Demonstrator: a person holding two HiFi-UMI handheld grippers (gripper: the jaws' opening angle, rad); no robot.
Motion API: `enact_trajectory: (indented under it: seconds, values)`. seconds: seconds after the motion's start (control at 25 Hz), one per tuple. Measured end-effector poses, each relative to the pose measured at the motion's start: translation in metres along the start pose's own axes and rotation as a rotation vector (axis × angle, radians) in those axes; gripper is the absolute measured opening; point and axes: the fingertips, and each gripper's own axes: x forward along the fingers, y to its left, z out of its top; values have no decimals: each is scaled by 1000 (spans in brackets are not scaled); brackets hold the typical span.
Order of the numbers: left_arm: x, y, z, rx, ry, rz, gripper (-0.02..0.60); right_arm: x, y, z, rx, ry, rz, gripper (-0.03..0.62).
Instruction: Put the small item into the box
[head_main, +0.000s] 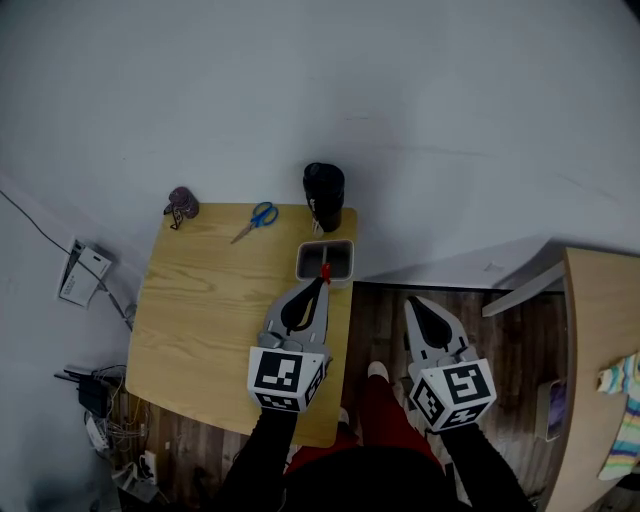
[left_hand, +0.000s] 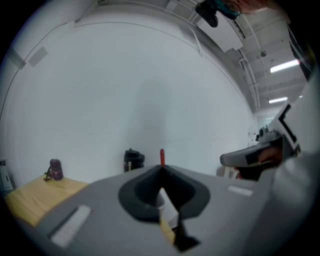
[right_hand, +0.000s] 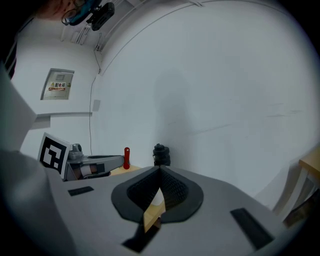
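A small red item (head_main: 325, 271) sticks up from the tips of my left gripper (head_main: 322, 281), which is shut on it. It hangs over the near part of the grey box (head_main: 301, 262) at the table's far right edge. In the left gripper view the red item (left_hand: 162, 156) stands up just beyond the closed tips of the left gripper (left_hand: 161, 168). My right gripper (head_main: 413, 303) is off the table to the right, over the floor, shut with nothing in it. The right gripper view shows the right gripper (right_hand: 160, 169) with its jaws together, and the red item (right_hand: 127, 157) to its left.
A black cup (head_main: 324, 195) stands right behind the box. Blue-handled scissors (head_main: 257, 220) and a small purple object (head_main: 182, 204) lie at the wooden table's (head_main: 200, 320) far edge. A white wall is close behind. Another wooden table (head_main: 600, 380) stands at the right, and cables lie on the floor at the left.
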Motion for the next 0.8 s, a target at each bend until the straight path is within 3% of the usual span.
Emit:
enact_trajectory:
  seconds: [0.8]
  values:
    - [73, 23, -39, -28, 131, 83, 6, 92, -33, -11, 6, 92, 153, 8]
